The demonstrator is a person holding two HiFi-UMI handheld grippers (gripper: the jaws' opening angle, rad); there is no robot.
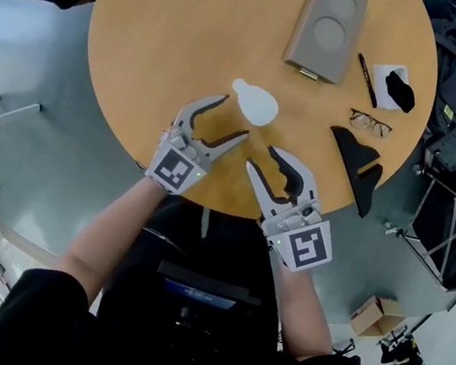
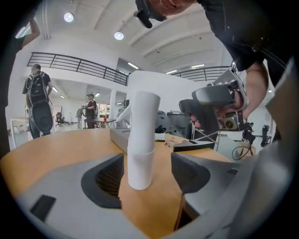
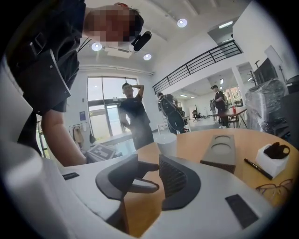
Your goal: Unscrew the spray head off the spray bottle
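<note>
A white spray bottle (image 1: 256,105) stands upright near the table's front edge, its nozzle pointing up-left in the head view. My left gripper (image 1: 233,119) is just in front of it with the jaws wide apart. In the left gripper view the bottle (image 2: 140,144) rises between the two pads (image 2: 106,179), which do not touch it. My right gripper (image 1: 260,158) hovers to the right of the left one, short of the bottle, its jaws parted by a narrow gap with nothing in it. The right gripper view shows the bottle (image 3: 167,143) beyond its jaws (image 3: 152,179).
Further back lie a grey box with two round recesses (image 1: 327,29), a pen (image 1: 367,79), a white block with a black item (image 1: 396,86), glasses (image 1: 370,121) and a black stand (image 1: 359,166). A cardboard box (image 1: 375,315) sits on the floor. People stand in the background.
</note>
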